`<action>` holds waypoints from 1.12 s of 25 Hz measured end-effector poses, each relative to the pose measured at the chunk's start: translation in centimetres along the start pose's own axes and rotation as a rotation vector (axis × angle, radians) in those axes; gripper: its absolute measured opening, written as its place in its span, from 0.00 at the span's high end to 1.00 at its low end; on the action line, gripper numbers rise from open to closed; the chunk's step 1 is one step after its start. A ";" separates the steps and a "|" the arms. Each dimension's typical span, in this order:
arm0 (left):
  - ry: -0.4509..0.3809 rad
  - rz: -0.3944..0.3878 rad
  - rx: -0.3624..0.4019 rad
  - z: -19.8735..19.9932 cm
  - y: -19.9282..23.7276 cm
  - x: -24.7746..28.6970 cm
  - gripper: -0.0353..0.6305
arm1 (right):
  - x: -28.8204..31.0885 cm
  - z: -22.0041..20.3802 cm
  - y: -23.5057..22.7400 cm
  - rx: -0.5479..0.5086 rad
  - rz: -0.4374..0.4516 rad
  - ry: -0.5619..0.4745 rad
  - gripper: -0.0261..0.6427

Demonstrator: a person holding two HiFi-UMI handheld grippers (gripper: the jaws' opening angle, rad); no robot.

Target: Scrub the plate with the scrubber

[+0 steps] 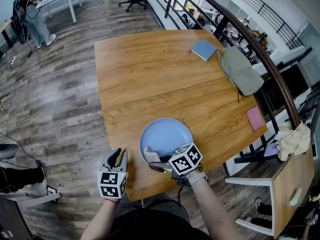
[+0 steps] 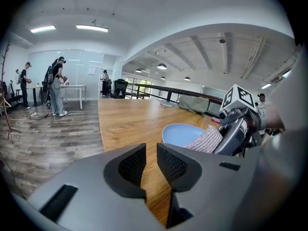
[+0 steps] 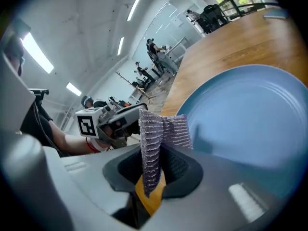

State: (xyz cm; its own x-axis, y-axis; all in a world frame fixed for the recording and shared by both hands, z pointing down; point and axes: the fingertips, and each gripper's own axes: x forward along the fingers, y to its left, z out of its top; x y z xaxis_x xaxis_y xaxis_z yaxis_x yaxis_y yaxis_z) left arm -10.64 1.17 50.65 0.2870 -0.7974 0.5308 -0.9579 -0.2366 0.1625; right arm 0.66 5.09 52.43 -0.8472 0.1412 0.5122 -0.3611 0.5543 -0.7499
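Note:
A light blue plate (image 1: 167,134) lies on the wooden table (image 1: 150,79) near its front edge. My right gripper (image 1: 156,165) is shut on the scrubber (image 1: 151,156), a grey striped pad with a yellow sponge core, over the plate's near rim. In the right gripper view the scrubber (image 3: 161,134) stands up between the jaws beside the plate (image 3: 250,114). My left gripper (image 1: 119,155) hovers off the table's front left edge, left of the plate. Its jaws (image 2: 150,155) stand slightly apart with nothing between them. From there the plate (image 2: 183,133) and scrubber (image 2: 208,139) show ahead.
A blue notebook (image 1: 204,49), a grey bag (image 1: 241,71) and a pink pad (image 1: 255,118) lie along the table's right side. A railing (image 1: 260,49) runs beyond it. A white cloth (image 1: 295,140) rests on furniture at right. A person (image 1: 30,14) stands far left.

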 end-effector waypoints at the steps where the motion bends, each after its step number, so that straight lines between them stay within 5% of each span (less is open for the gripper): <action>1: -0.002 -0.002 0.002 0.1 -0.1 0.0 0.85 | -0.2 0.3 0.1 0.025 0.022 -0.033 0.83; 7: -0.006 -0.007 0.011 0.5 -0.6 0.0 0.85 | -2.0 2.0 -0.3 0.212 0.135 -0.261 0.84; 14: -0.014 -0.013 0.026 1.2 -1.1 0.2 0.85 | -4.3 2.4 -0.9 0.261 0.148 -0.393 0.84; 20: -0.027 -0.034 0.035 2.3 -1.4 0.9 0.85 | -6.9 3.8 0.2 0.177 0.114 -0.507 0.84; 25: -0.066 -0.095 0.047 3.7 -2.3 1.3 0.85 | -9.8 4.9 0.8 0.024 -0.018 -0.578 0.84; 28: -0.114 -0.125 0.048 5.0 -2.6 1.2 0.95 | -11.7 5.3 1.2 -0.065 -0.119 -0.617 0.84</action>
State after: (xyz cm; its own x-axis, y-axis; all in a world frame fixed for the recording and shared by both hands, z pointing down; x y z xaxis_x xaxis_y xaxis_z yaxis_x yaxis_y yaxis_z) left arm -7.86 -1.93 46.70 0.4041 -0.8171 0.4112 -0.9147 -0.3618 0.1801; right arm 8.05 -0.27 43.29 -0.8786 -0.4128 0.2401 -0.4586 0.5889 -0.6655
